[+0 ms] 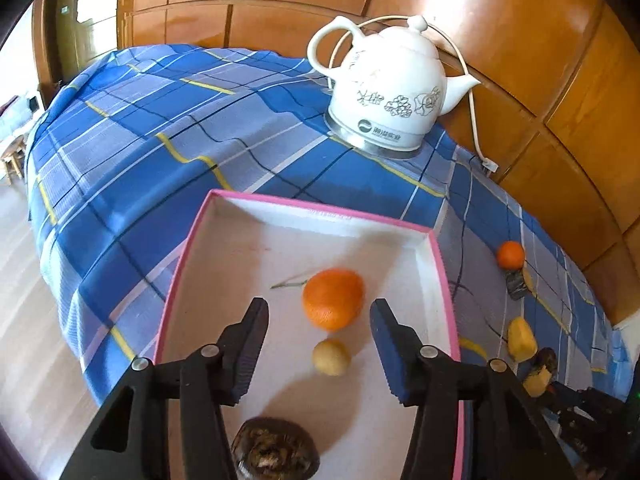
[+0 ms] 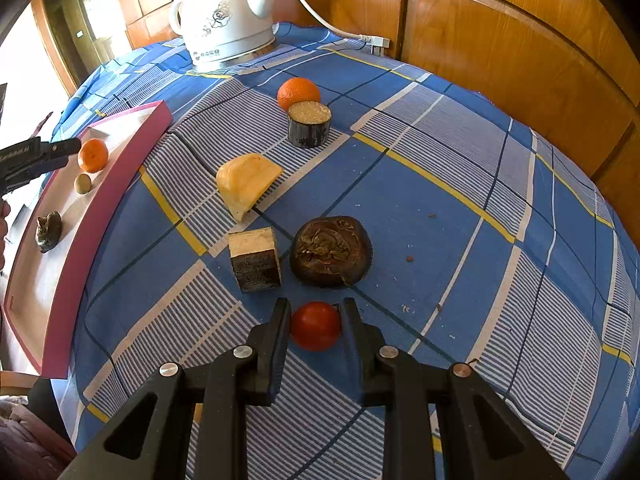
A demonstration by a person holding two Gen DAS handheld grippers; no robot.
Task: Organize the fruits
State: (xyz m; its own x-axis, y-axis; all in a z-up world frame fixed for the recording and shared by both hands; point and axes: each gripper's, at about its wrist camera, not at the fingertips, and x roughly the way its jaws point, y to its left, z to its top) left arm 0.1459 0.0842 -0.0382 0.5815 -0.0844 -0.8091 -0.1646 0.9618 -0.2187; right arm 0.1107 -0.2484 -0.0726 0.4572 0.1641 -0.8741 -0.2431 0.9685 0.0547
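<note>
Your right gripper was clamped on a red tomato, its two fingers pressed to the fruit's sides low over the blue plaid tablecloth. Your left gripper hung over the pink-rimmed tray with its jaws spread apart and nothing between the pads.

Taking the tray as the landmark: inside it lay an orange, a small yellowish round fruit just beside the orange on the side nearer your left gripper, and a dark wrinkled fruit nearer still, at the tray's near end. A thin green stem lay on the tray floor touching the orange's left side.

Outside the tray, to its right on the cloth, sat the things not yet gathered. Closest to the tray's long wall was a yellow wedge-shaped piece, and near that a block with a pale top and dark sides. Just beside the block, farther from the tray, was a large dark brown fruit with dried leaves on top. Toward the tray's far end, well apart from it, a second orange touched a short dark cylinder with a pale top. Beyond the tray's far end stood a white ceramic kettle on its base, its cord trailing to the wooden panelling.
</note>
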